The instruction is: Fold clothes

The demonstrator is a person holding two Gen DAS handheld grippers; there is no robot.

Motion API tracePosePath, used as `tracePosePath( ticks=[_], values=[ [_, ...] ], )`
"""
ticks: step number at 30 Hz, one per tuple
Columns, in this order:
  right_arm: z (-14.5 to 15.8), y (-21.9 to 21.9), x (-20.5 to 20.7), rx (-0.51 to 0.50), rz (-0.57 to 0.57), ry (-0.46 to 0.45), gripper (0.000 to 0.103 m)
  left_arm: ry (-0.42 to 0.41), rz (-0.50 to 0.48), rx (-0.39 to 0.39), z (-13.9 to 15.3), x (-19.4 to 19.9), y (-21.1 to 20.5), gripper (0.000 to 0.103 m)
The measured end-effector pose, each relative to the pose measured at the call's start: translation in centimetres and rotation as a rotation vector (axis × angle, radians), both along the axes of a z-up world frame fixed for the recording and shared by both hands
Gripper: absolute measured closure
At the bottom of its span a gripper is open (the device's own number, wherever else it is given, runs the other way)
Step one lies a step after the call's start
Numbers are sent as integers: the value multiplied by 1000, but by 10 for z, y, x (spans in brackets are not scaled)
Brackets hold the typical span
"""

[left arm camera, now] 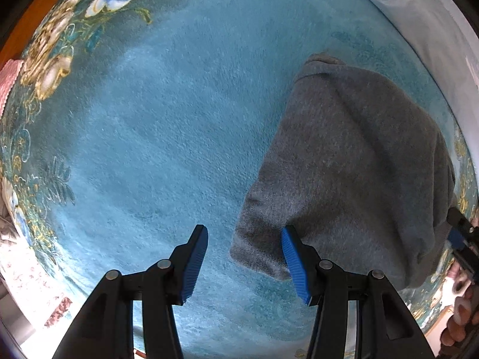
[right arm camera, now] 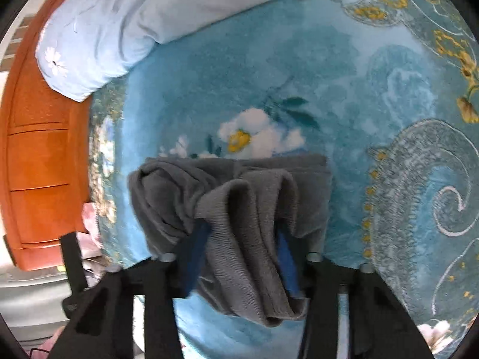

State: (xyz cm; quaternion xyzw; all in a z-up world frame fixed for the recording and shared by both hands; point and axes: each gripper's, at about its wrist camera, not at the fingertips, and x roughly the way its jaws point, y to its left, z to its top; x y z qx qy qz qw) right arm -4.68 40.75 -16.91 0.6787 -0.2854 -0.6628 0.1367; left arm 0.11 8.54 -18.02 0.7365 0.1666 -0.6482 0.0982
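Observation:
A grey knitted garment (left arm camera: pixel 353 161) lies partly folded on a blue floral blanket (left arm camera: pixel 167 113). My left gripper (left arm camera: pixel 244 236) is open and empty at the garment's near left corner; its right finger (left arm camera: pixel 295 264) touches the cloth edge. In the right wrist view the garment (right arm camera: pixel 239 203) bunches between the jaws of my right gripper (right arm camera: pixel 241 248), which stand wide apart. A ribbed grey fold hangs between the blue pads (right arm camera: pixel 287 266). The right gripper also shows at the right edge of the left wrist view (left arm camera: pixel 462 233).
A pale blue pillow (right arm camera: pixel 98 39) lies at the back of the bed. An orange wooden headboard (right arm camera: pixel 39 149) stands on the left. The blanket edge with gold and white flowers (left arm camera: pixel 54 59) runs along the left.

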Motion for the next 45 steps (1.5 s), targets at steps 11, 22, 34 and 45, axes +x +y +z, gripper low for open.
tracePosePath(
  ticks=[11, 22, 34, 45],
  values=[
    [-6, -14, 0, -32, 12, -25, 90, -15, -30, -19, -1, 1, 7, 48],
    [-14, 30, 18, -13, -110, -64, 91, -31, -35, 15, -6, 10, 6, 47],
    [41, 10, 8, 107, 44, 119, 78, 157, -134, 109, 40, -9, 18, 47],
    [-20, 6, -7, 143, 26, 41, 79, 104, -166, 162, -12, -51, 54, 47]
  ],
)
